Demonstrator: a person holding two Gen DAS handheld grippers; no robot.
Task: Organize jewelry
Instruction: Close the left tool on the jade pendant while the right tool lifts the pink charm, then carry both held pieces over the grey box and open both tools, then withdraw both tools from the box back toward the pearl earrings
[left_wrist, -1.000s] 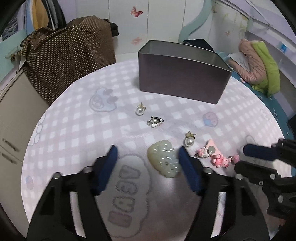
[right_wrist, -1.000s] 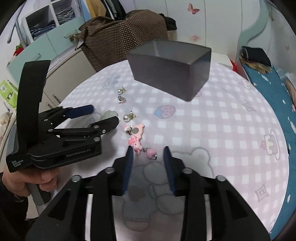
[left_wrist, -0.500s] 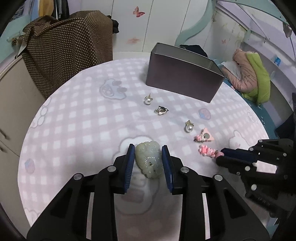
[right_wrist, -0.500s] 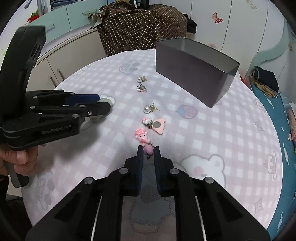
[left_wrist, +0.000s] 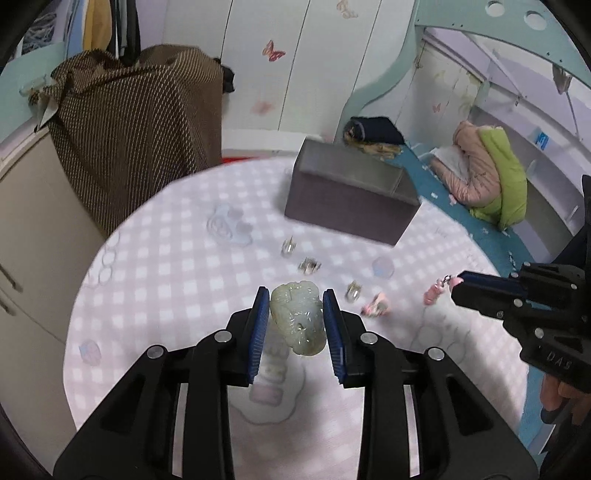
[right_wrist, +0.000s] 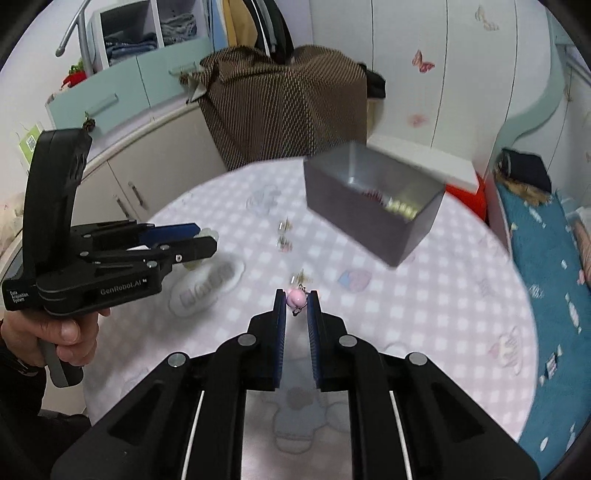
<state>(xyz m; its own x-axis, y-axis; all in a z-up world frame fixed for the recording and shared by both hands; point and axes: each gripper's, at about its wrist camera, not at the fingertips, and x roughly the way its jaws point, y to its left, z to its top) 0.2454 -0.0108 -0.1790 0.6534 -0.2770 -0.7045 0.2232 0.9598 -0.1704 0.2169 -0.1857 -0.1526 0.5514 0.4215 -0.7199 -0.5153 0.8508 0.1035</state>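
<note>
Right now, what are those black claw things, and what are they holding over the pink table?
They are grabbing tools, one in each of a person's hands, not a robot. Each carries a camera looking along its two fingers, so each picture is one tool's view. The left gripper squeezes a pale green jade pendant. The right gripper pinches a little pink charm. More small jewelry, including a blurred earring, lies on the checked tablecloth. Behind stands an open gray metal box with a few pieces already inside.
</note>
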